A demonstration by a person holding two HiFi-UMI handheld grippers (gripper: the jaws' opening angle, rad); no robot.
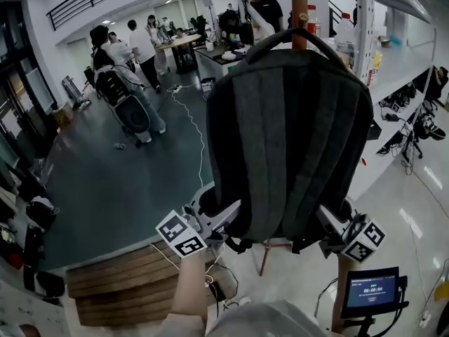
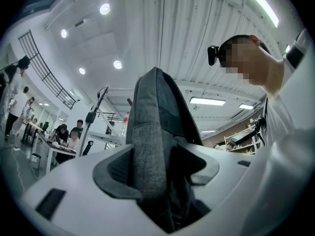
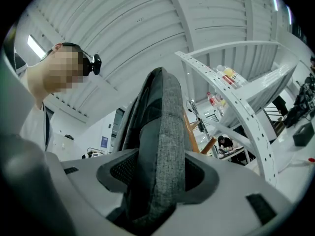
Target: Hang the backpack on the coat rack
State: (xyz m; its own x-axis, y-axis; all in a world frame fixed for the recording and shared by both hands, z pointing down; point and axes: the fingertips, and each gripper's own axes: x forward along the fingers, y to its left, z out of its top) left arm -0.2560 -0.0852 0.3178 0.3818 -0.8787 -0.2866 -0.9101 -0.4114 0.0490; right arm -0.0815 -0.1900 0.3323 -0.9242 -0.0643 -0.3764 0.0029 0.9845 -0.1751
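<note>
A dark grey backpack [image 1: 287,139] is held up in the middle of the head view, its back panel toward me. Its top handle [image 1: 309,39] arches in front of the wooden coat rack pole [image 1: 299,16]; whether it rests on a peg is hidden. The rack's legs [image 1: 266,257] show below the bag. My left gripper [image 1: 219,225] is shut on the bag's lower left edge, my right gripper [image 1: 328,229] on its lower right edge. Grey fabric [image 2: 150,146] fills the left gripper [image 2: 157,177]. In the right gripper view, fabric [image 3: 165,141] sits in the right gripper [image 3: 157,175], beside the pole [image 3: 192,132].
A white perforated shelf post [image 1: 363,27] stands just right of the rack. Several people [image 1: 140,41] work at tables at the back. A small screen on a stand [image 1: 372,290] is at the lower right, wooden boards [image 1: 119,283] at the lower left, a white cable [image 1: 200,139] on the floor.
</note>
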